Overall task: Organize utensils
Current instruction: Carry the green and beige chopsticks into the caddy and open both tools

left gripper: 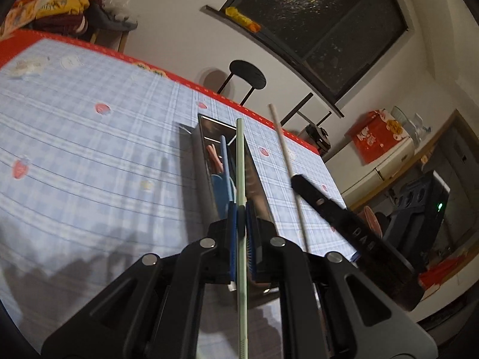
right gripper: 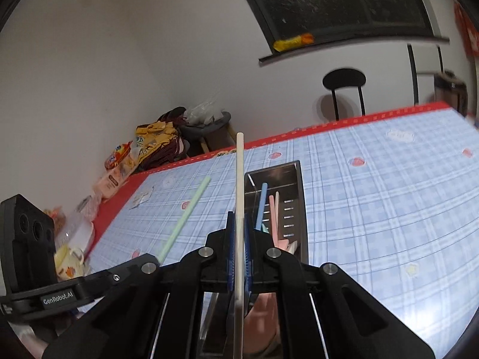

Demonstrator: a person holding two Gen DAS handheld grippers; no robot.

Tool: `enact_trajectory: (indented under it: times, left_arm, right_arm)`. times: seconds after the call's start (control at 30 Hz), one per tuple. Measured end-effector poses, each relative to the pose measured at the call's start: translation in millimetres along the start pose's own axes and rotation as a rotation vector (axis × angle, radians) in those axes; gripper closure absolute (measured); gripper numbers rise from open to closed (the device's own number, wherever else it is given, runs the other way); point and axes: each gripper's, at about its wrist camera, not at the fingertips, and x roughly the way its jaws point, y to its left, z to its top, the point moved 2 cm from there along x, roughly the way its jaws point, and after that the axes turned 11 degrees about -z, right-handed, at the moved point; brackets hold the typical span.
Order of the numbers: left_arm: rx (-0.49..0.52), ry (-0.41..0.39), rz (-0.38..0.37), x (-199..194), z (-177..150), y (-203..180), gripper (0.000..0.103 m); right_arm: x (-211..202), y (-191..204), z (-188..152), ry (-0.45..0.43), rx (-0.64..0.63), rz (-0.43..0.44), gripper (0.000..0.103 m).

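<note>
Left gripper (left gripper: 241,218), low centre of the left wrist view: jaws closed tight on a pale green utensil handle (left gripper: 240,161), blue pads pressed to either side of it, handle running straight up the frame past the pads and down out of the bottom edge

Right gripper (right gripper: 239,224), low centre of the right wrist view: jaws likewise clamped on a white utensil handle (right gripper: 239,179), handle upright in the frame, tip reaching above the red table edge (right gripper: 329,124)

Same white handle seen in the left wrist view, right of centre, slanting from upper left to lower right, with the black body of the other gripper beside it. Same green handle seen in the right wrist view, left of centre, slanting up to the right above the cloth

Dark shiny rectangular utensil tray (right gripper: 299,203) on the blue checked tablecloth (right gripper: 374,209), just right of centre in the right wrist view, directly behind the green handle in the left wrist view. Inside the tray: a blue utensil (right gripper: 261,206), a pink one (right gripper: 272,212) and a whitish one beside it, lying lengthwise; ends blurred, so kind of utensil unclear

Both held handles raised above the cloth, near the tray, not inside it

Upper part of both views: white wall, dark window (left gripper: 323,24), black round stool (right gripper: 344,79). Left edge of the right wrist view: snack bags (right gripper: 155,137) heaped by the wall and a cup (right gripper: 70,261) on the red edge
</note>
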Motion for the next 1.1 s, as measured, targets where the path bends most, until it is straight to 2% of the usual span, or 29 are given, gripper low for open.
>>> enact_trajectory:
  times: [0.23,0.37,0.73,1.1]
  left_arm:
    - [-0.105,0.017,0.005,53,1,14,0.093]
    - [-0.12,0.023,0.015,70,1,18,0.093]
    - [-0.082,0.025,0.053,85,0,19,0.093]
    - [-0.086,0.033,0.072,95,3,23,0.093]
  right_arm:
    - [21,-23,-10,0.058,0.092,0.031,0.097]
    - [25,-29,-12,0.068,0.104,0.023,0.097]
    - [33,-36,-16,0.085,0.118,0.009,0.097]
    - [35,-36,-16,0.091,0.113,-0.004,0.097]
